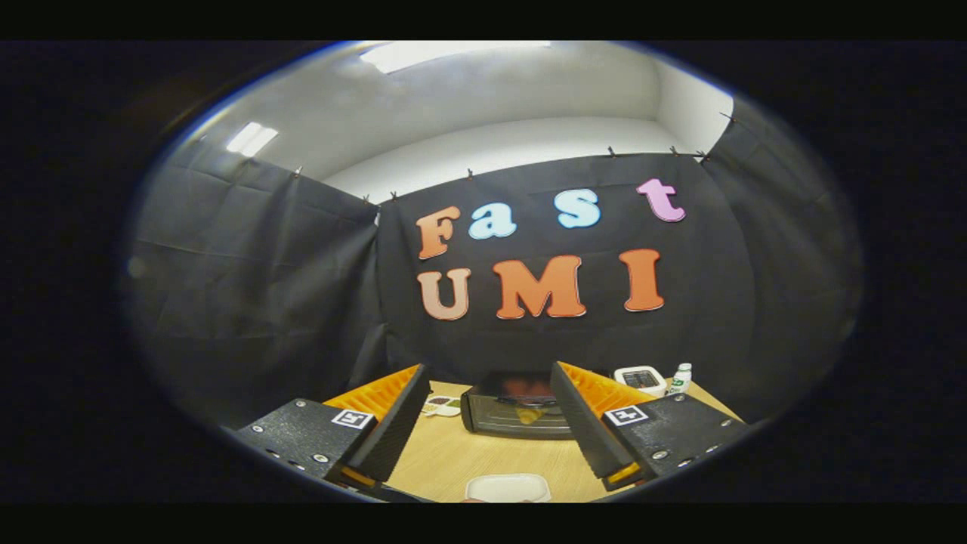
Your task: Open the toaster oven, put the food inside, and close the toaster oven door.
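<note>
Toaster oven point(517, 412) shut, yellowish food behind its glass.
Gripper point(483, 412) fingers spread, grasping nothing; white dish point(508, 488) between them looks empty.

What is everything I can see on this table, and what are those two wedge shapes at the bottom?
toaster oven: one, black with a glass door that looks shut, something yellowish inside behind the glass, on the table beyond the fingers, seen between them
dish: one, white, shallow, at the near edge of the table, between the fingers
small plate: one, white with something dark on it, just left of the oven; too small to tell what
box-like device: one, white with a dark top, right of the oven
bottle: one, white, small, beside that device
table: one, light wood
booth wall: black cloth, behind the table
gripper: one, its two fingers spread wide, open, holding nothing
</note>
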{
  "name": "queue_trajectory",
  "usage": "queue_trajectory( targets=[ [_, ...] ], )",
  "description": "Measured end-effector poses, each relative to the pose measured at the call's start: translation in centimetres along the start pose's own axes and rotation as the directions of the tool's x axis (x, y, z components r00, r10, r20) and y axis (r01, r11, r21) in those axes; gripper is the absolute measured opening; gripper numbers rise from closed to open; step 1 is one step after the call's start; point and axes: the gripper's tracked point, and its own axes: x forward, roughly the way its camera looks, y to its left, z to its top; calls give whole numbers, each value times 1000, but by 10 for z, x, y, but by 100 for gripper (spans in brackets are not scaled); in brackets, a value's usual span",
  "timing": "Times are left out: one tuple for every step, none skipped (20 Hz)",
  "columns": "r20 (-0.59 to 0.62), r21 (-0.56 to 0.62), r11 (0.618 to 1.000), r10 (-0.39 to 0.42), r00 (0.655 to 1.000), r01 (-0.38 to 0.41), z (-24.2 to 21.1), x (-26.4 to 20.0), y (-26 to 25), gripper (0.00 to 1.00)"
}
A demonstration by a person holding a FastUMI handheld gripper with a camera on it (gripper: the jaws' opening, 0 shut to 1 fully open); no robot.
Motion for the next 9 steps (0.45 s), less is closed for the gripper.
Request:
queue_trajectory(
  targets=[
    [-6,-11,1000,6,1000,-6,-1,0,2,95],
    [-10,-14,1000,7,1000,-7,0,0,3,95],
    [-8,-17,1000,11,1000,-11,4,1,5,95],
    [-5,-18,1000,8,1000,-8,6,2,4,95],
    [-1,-15,1000,5,1000,-5,8,2,0,96],
    [3,-8,1000,2,1000,-2,10,3,-2,96],
    [3,3,1000,-4,1000,4,11,3,-5,96],
    [5,7,1000,-2,1000,2,12,3,-8,96],
    [6,12,1000,-9,1000,9,11,3,-11,96]
  ],
)
